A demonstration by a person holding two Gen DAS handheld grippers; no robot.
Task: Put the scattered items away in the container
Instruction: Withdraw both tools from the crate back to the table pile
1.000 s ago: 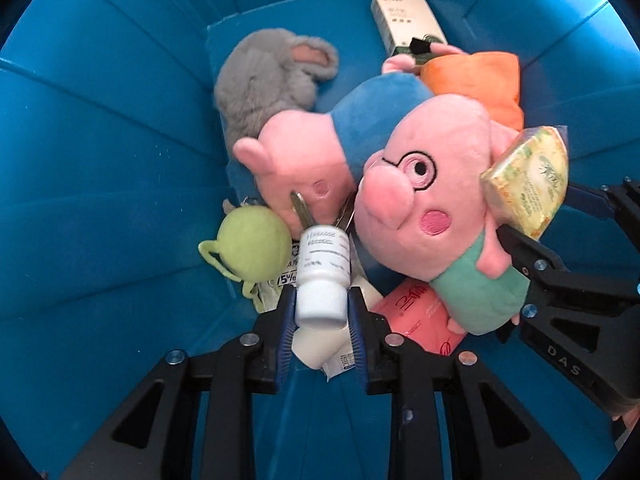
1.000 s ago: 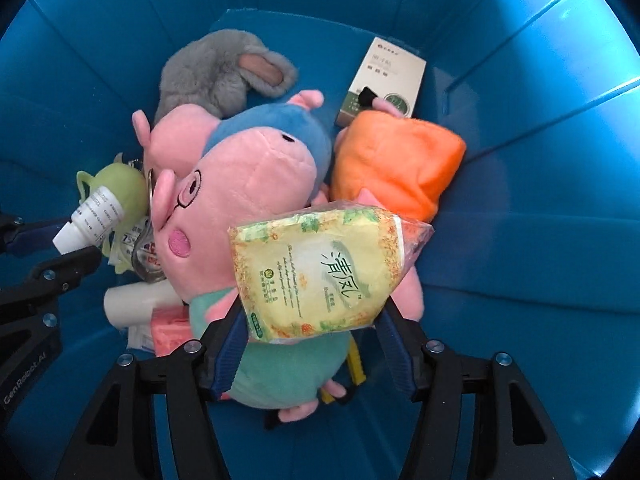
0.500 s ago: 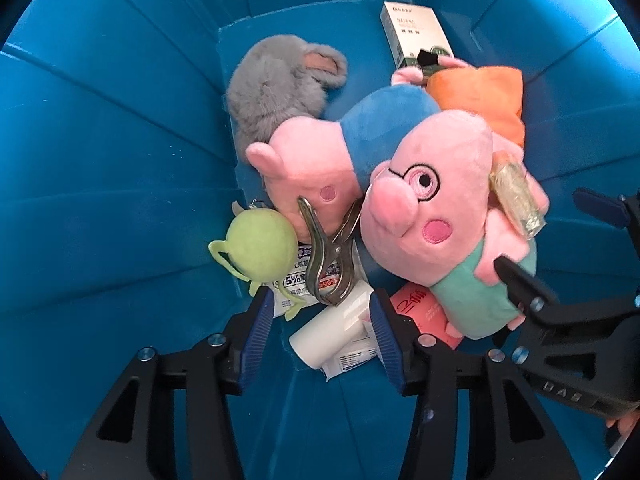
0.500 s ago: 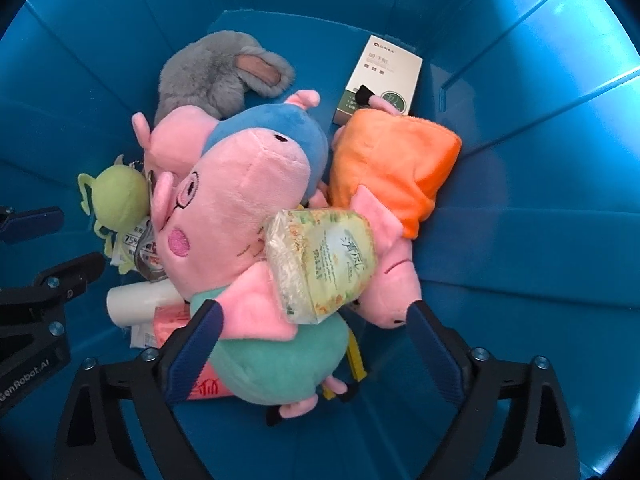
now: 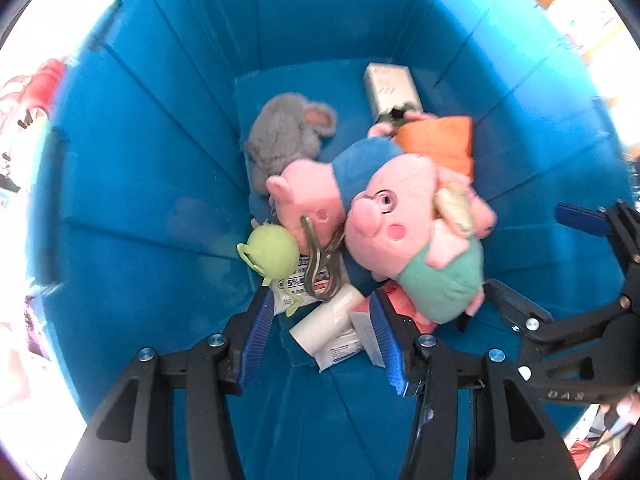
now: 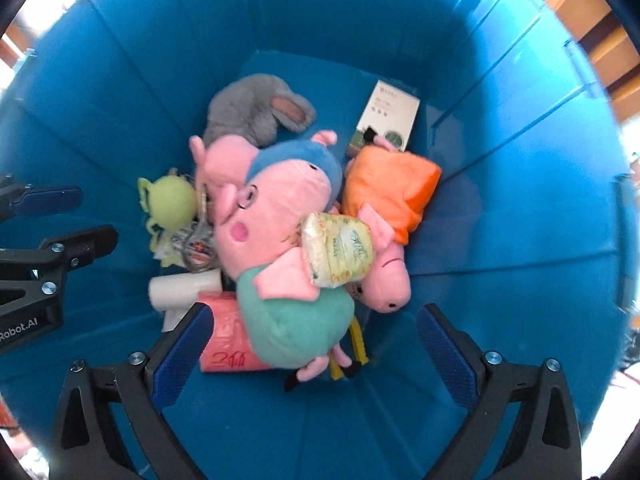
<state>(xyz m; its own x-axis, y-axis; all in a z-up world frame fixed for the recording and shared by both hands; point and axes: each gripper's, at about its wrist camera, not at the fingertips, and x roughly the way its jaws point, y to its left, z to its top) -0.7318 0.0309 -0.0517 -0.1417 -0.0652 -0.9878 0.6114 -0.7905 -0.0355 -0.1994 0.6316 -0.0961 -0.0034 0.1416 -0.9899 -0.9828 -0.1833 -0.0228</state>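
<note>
Tissue pack (image 6: 340, 250) is lying on the pig plush (image 6: 280, 240) inside the blue bin (image 6: 520, 200); right hand-held gripper (image 6: 316, 348), jaws just opening wide, and left hand-held gripper (image 5: 320, 328), jaws apart, are both hanging empty. Remaining scattered items cannot be told.

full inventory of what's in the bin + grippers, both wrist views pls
bin: 1, blue, holds everything below
rabbit plush: 1, grey, far end of the floor
pig plush: 3, pink, in teal, blue and orange clothes, piled mid-bin
tissue pack: 1, yellow-green, on the teal pig
box: 1, white and green, far corner
round toy: 1, lime green, beside the pigs
metal clip: 1, silver, by the lime toy
bottle: 1, white, lying on its side
packet: 1, pink-red, under the teal pig
left gripper: open, empty
right gripper: wide open, empty
</note>
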